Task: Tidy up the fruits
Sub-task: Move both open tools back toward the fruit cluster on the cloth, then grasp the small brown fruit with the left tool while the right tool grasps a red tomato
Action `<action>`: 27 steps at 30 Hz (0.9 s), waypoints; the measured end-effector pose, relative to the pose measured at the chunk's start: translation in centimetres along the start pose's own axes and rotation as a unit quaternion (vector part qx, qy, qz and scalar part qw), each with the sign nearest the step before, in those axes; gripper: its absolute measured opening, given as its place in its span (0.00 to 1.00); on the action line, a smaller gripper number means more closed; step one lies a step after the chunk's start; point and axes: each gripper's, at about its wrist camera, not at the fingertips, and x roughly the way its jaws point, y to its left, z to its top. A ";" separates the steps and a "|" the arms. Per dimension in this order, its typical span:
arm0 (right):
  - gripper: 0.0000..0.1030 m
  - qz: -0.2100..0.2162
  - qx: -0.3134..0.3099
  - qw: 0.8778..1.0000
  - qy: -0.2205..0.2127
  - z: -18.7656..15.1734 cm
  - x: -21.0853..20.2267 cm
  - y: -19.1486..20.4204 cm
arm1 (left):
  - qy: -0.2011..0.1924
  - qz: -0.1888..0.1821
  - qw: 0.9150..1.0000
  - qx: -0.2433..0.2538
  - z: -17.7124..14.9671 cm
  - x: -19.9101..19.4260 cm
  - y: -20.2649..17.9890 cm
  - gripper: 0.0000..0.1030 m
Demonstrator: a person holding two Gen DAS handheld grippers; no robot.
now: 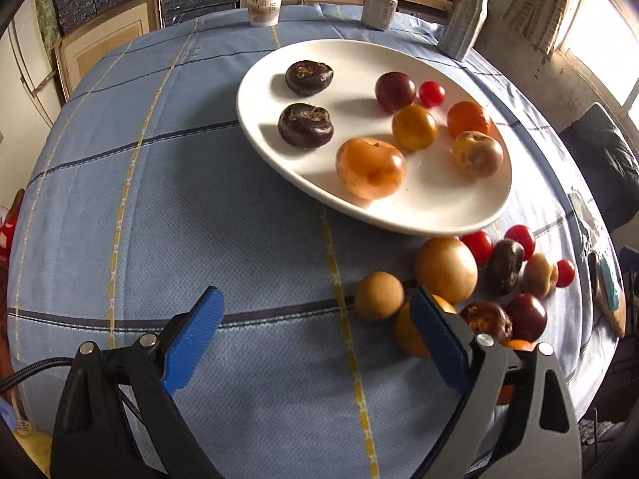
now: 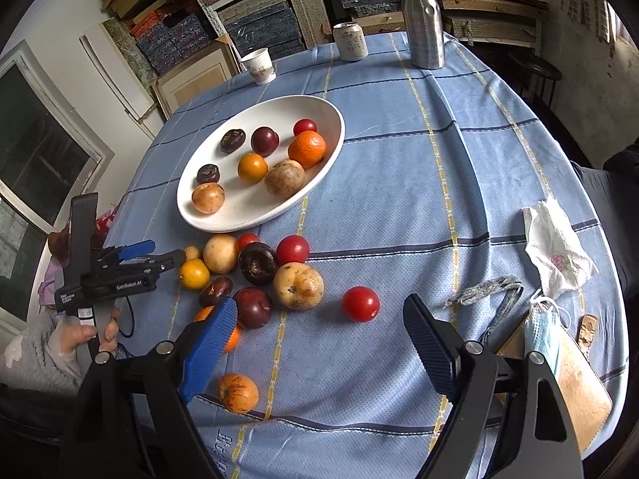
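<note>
Fruits are split between two spots: several already lie in the white plate (image 2: 323, 111), and a loose cluster sits on the blue tablecloth (image 2: 399, 207) just off the plate's near rim. Both tools are idle over them. The left gripper (image 1: 315, 319) hangs with its blue pads spread wide and nothing between them, its right pad just beside a small tan fruit (image 1: 378, 296) and a half-hidden orange one at the near edge of the cluster. The right gripper (image 2: 319, 325) is likewise spread and empty, poised above the cloth with a red tomato (image 2: 360, 303) lying apart from the pile, farther from the plate than the rest, and a dark plum (image 2: 253, 306) next to its blue pad. A speckled orange fruit (image 2: 237, 392) sits farthest from the plate, below that pad. Beyond the plate stand a paper cup (image 2: 259, 66), a can (image 2: 351, 42) and a steel bottle (image 2: 423, 20). The likely trouble is the crowding: closing on one round fruit in the pile could nudge its neighbours and send them rolling toward the table edge, and a hard squeeze would probably bruise or split a soft tomato.
</note>
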 end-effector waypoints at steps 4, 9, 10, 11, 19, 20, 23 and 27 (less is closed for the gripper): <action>0.84 -0.004 0.008 1.000 0.003 -0.2 0.0 -0.3 | 0.012 -0.001 1.000 -0.012 0.2 0.8 0.9 0.92; 0.84 -0.005 0.008 1.000 0.001 -0.2 -0.1 -0.3 | -0.001 0.041 0.999 -0.012 -0.3 -0.4 2.8 0.93; 0.84 -0.003 0.007 1.000 0.002 -0.2 -0.1 -0.3 | 0.002 0.050 0.998 -0.021 -0.4 -0.6 3.8 0.93; 0.84 -0.002 0.007 1.000 0.003 -0.2 0.0 -0.2 | 0.004 0.056 0.998 -0.031 -0.6 -0.7 4.6 0.93; 0.84 0.004 -0.004 1.000 0.009 0.1 0.6 0.4 | -0.014 0.029 0.998 -0.045 -1.3 -2.0 5.0 0.92; 0.84 0.004 -0.007 1.000 0.010 0.2 0.6 0.5 | -0.013 0.026 0.999 -0.037 -1.1 -1.7 4.3 0.92; 0.84 0.004 -0.011 1.000 0.008 0.2 0.5 0.6 | -0.014 0.022 1.000 -0.018 -0.5 -0.7 2.7 0.92; 0.84 0.003 -0.005 1.000 0.004 0.2 0.4 0.1 | 0.001 -0.008 1.000 -0.025 0.0 0.5 2.3 0.65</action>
